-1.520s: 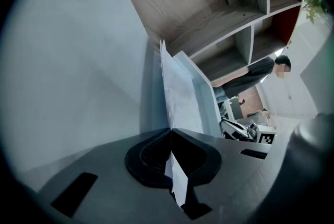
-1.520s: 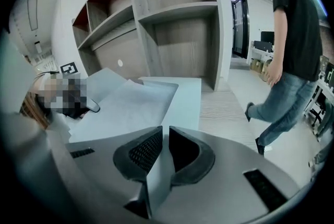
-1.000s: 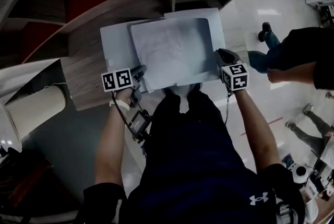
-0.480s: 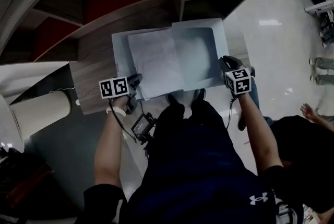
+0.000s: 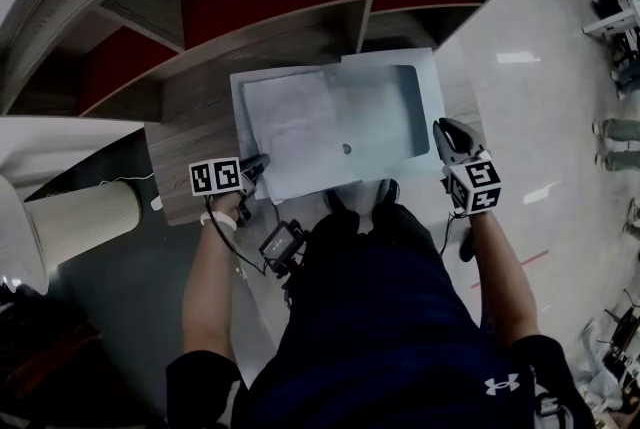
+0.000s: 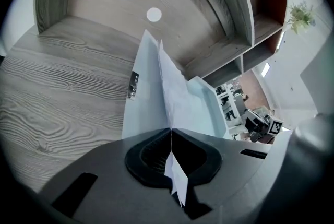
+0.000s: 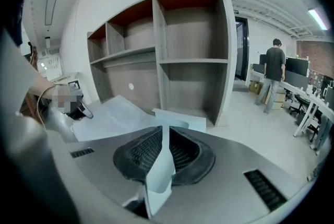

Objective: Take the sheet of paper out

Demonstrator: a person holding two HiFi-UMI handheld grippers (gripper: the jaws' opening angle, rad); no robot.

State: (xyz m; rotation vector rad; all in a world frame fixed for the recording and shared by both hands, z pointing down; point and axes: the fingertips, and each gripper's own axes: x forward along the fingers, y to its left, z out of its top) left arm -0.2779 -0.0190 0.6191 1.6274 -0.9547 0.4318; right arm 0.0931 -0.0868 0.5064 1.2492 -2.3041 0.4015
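The sheet of paper [image 5: 290, 129] is seen over the left half of a pale blue folder [image 5: 395, 102], which is laid on the wood-grain counter [image 5: 190, 132] of a shelf unit [image 7: 182, 35]. The sheet's near left corner is pushed out past the folder's edge, and there it is pinched by the left claw [image 5: 258, 163]. In the left gripper view the left claw [image 6: 170, 131] is shown shut tight on the thin white sheet [image 6: 169, 87], with a tip of paper poking back behind the pads. Pale blue leaves of the folder [image 6: 143, 103] are seen on both sides of the sheet.

The folder's right edge is gripped by the right claw [image 5: 448, 131]. In the right gripper view the right claw [image 7: 166, 130] is closed on a pale blue flap, and the rest of the folder [image 7: 112, 113] is spread out beyond it toward the shelves. A small dark round spot [image 5: 346, 148] is marked on the folder near its middle. A person [image 7: 273, 74] is seen standing far off on the right.
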